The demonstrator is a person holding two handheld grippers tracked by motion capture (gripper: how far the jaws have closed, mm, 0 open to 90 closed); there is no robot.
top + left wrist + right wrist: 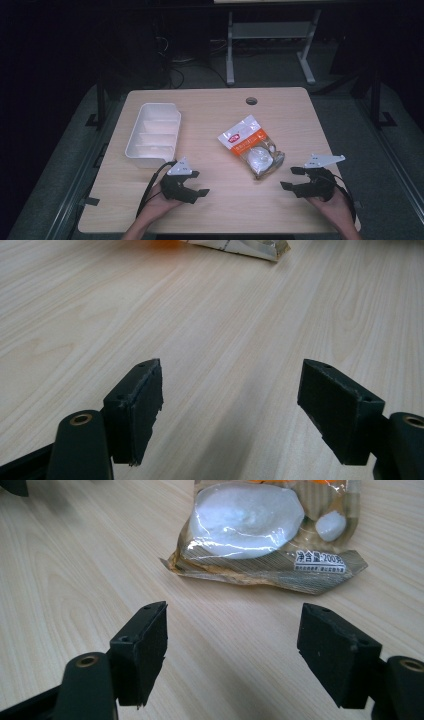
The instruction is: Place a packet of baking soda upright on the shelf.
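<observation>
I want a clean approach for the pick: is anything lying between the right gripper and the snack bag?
Nothing visible. In the right gripper view, bare tabletop runs from the open right gripper to the snack bag.

Dark room, grey floor (270,65)

The snack bag (265,535) runs off the top edge in the right gripper view — its orange upper part is cut away. In the left gripper view one crumpled corner (250,247) shows, beside an orange blur, perhaps its print. Label text stays unreadable from above.
</observation>
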